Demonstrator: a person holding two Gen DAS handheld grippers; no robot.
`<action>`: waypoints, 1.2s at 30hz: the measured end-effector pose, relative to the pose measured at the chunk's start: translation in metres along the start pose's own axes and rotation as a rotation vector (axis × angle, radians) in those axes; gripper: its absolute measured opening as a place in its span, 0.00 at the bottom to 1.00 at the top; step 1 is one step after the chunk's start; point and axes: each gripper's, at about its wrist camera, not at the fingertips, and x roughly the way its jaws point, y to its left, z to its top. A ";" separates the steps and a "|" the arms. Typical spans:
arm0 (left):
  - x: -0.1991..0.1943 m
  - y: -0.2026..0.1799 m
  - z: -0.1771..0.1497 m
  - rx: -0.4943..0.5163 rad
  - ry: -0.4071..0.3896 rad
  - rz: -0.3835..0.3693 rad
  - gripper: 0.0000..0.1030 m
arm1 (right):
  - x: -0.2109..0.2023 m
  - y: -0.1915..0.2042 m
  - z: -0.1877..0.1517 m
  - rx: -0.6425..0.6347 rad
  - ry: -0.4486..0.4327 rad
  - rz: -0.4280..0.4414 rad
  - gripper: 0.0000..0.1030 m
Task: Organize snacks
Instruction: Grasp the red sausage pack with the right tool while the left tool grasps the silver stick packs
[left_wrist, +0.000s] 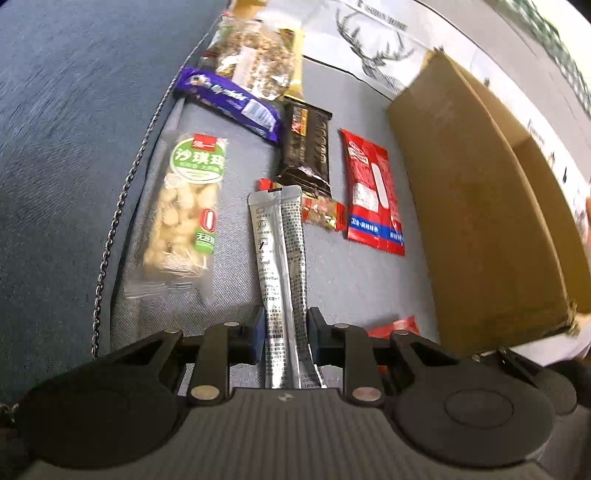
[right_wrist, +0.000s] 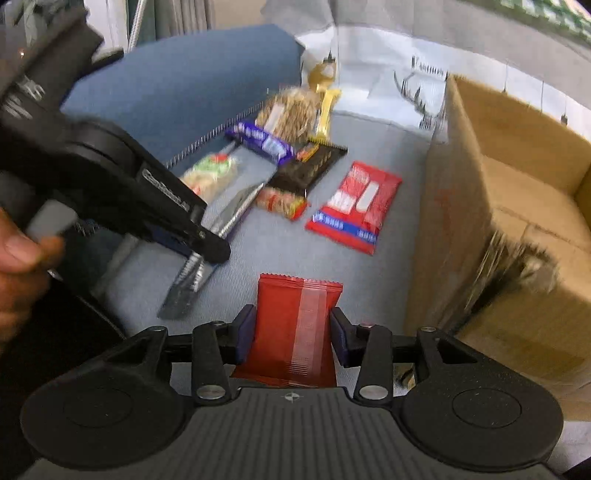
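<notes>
Both my wrist cameras look steeply down, close over the grey cushion (left_wrist: 351, 280); they share the snack spread and the cardboard box (right_wrist: 491, 206) at right.

surface: grey-blue cushion (left_wrist: 354, 280)
on it: green-label snack (left_wrist: 184, 214), purple bar (left_wrist: 229, 101), black pack (left_wrist: 308, 147), red pack (left_wrist: 373, 192), small candy (left_wrist: 323, 212), cardboard box (left_wrist: 476, 206)

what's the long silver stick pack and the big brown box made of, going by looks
Silver stick pack: likely metallised foil-plastic film, glossy; it shines and creases along its seam. Brown box: corrugated cardboard, matte; its frayed corner looks layered.
</notes>
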 end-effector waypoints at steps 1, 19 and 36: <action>0.001 -0.003 -0.001 0.012 -0.003 0.013 0.27 | 0.003 -0.001 -0.001 0.008 0.011 0.009 0.46; 0.013 -0.035 -0.002 0.189 -0.013 0.131 0.37 | 0.014 0.000 -0.002 -0.027 0.071 0.008 0.51; -0.010 -0.030 -0.008 0.169 -0.135 0.073 0.19 | 0.001 0.002 -0.004 -0.045 0.027 0.006 0.42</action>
